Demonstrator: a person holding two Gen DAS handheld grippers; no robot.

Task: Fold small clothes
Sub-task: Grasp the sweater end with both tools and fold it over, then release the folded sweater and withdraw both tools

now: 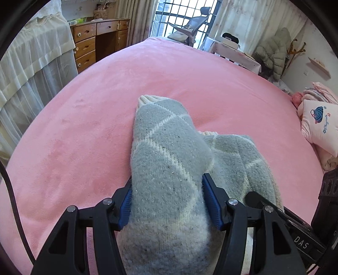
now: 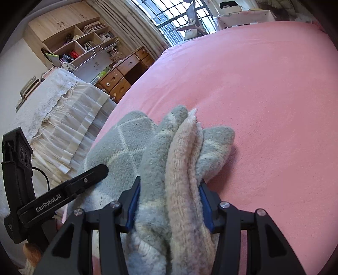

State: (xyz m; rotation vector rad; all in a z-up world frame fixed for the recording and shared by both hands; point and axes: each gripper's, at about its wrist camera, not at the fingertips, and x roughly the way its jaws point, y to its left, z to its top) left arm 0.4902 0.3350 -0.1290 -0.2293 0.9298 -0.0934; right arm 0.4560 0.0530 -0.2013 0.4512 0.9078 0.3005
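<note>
A fuzzy grey sock with cream diamond lines and a cream cuff sticks forward from my left gripper, which is shut on it, its blue pads pressing both sides. Just right of it lies a second grey sock, reaching towards the right gripper's black finger. In the right wrist view my right gripper is shut on a bunched grey and cream sock bundle. The left gripper's finger shows close on its left. Both bundles hang low over the pink bed.
The pink bed stretches ahead. A white lace-covered unit and a wooden desk with drawers stand to the left. Pink pillows lie at the right edge. A small table and a barred window are beyond.
</note>
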